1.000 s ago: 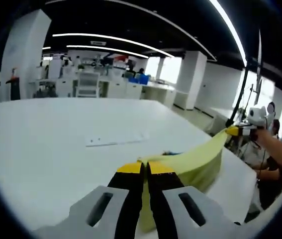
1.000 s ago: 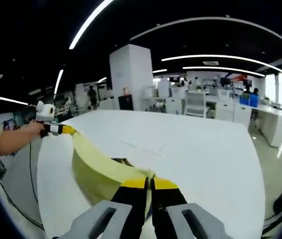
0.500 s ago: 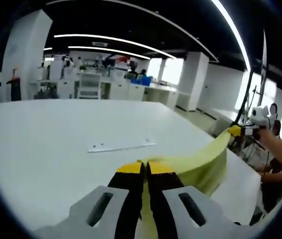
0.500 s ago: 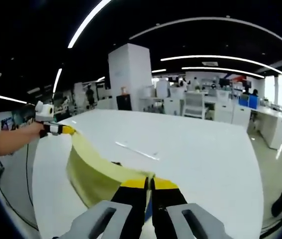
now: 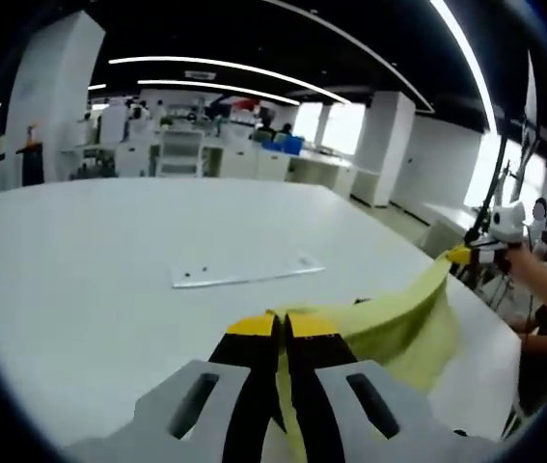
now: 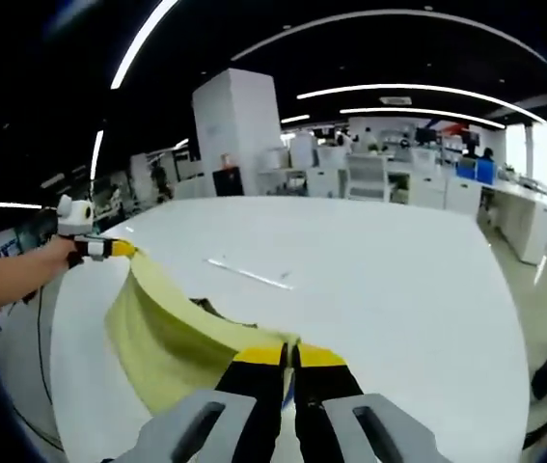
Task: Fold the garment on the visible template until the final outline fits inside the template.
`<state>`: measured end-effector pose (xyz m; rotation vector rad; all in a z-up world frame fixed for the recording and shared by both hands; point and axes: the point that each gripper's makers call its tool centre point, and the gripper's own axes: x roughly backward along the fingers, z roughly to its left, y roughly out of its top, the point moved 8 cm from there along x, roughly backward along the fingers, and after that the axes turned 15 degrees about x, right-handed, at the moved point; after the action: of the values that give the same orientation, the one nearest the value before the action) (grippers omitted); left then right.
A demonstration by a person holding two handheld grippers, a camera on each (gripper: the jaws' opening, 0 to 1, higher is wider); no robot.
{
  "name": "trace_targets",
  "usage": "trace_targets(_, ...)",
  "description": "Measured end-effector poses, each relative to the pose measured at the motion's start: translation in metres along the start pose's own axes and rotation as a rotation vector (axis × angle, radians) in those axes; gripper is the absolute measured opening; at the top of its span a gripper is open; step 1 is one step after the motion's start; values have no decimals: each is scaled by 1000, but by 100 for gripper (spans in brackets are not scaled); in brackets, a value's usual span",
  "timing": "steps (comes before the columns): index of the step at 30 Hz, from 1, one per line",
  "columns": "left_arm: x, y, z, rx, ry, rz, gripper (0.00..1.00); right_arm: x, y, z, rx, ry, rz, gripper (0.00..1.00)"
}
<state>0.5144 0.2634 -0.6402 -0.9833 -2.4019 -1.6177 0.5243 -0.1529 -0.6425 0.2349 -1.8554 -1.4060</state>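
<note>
Left tongs [image 5: 283,326]: the two jaws are pressed together. They pinch one end of the cloth's top edge. In the right gripper view they show far off on the left [image 6: 109,249], with a hand [image 6: 56,253] around them.
Right tongs [image 6: 289,353]: the jaws are pressed together too. They pinch the other end of the same edge. In the left gripper view they show far off on the right [image 5: 466,255], held by a hand [image 5: 524,260].
Cloth [image 5: 403,323]: it is yellow. It is pulled into a long band between the two tongs and is lifted up. The rest hangs down from that band toward the table. In the right gripper view the cloth [image 6: 162,333] droops like a curtain, and something dark peeks out behind its top edge. I cannot tell if the bottom of the cloth touches the table.
Table [image 5: 80,289]: big and white. The cloth is over the side nearest the tongs.
Strip [image 5: 244,273]: a thin, flat, pale strip lies on the table, past the cloth and apart from it. It shows in the right gripper view as well [image 6: 249,275]. It may be the edge of the template, but it is too small to be sure.
Room: white pillars, long ceiling lights, desks and chairs far behind the table.
</note>
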Motion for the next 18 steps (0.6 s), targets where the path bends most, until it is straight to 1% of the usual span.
trace_targets(3,-9,-5,6,14,9,15,0,-9,-5,-3,-15,0,15,0)
trace_targets(8,-20,-12,17,44,25,31,0,-22,-12,-10,-72,3,20,0)
trace_targets(16,-32,-24,35,105,49,48,0,-40,-23,-10,-101,10,54,0)
trace_targets(18,-34,-27,38,119,55,54,0,-46,-28,-9,-97,15,77,0)
